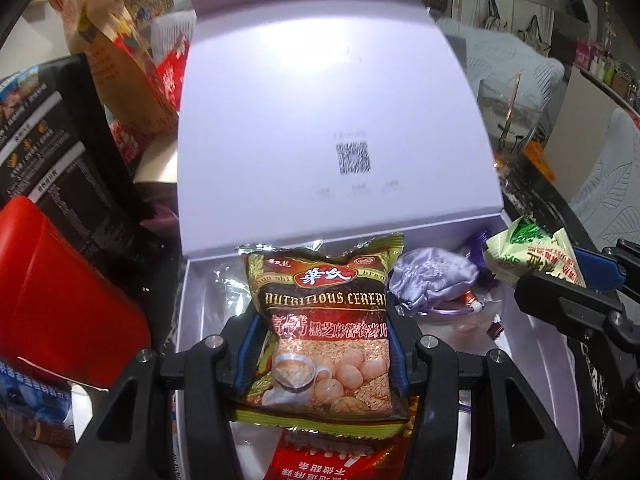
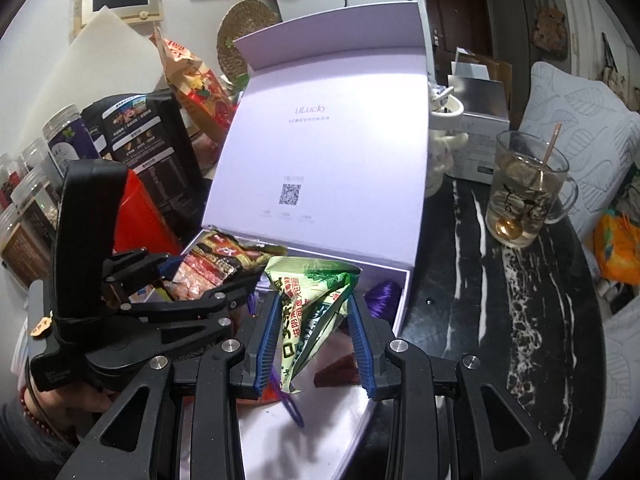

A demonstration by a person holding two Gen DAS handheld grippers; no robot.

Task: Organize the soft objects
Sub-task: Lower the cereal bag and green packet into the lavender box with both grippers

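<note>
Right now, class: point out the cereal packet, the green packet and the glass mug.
cereal packet (image 1: 326, 320), left wrist view, printed front.
green packet (image 2: 310, 312), right wrist view, crumpled middle.
glass mug (image 2: 528, 184), right wrist view, side wall.

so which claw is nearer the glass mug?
Right. The right claw, shut on the green packet, is over the box's mug-side half; the left claw is further from the mug, across the box.

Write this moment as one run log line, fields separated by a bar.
left gripper: shut on cereal packet | right gripper: shut on green packet | both over open white box | purple pouch inside
</note>
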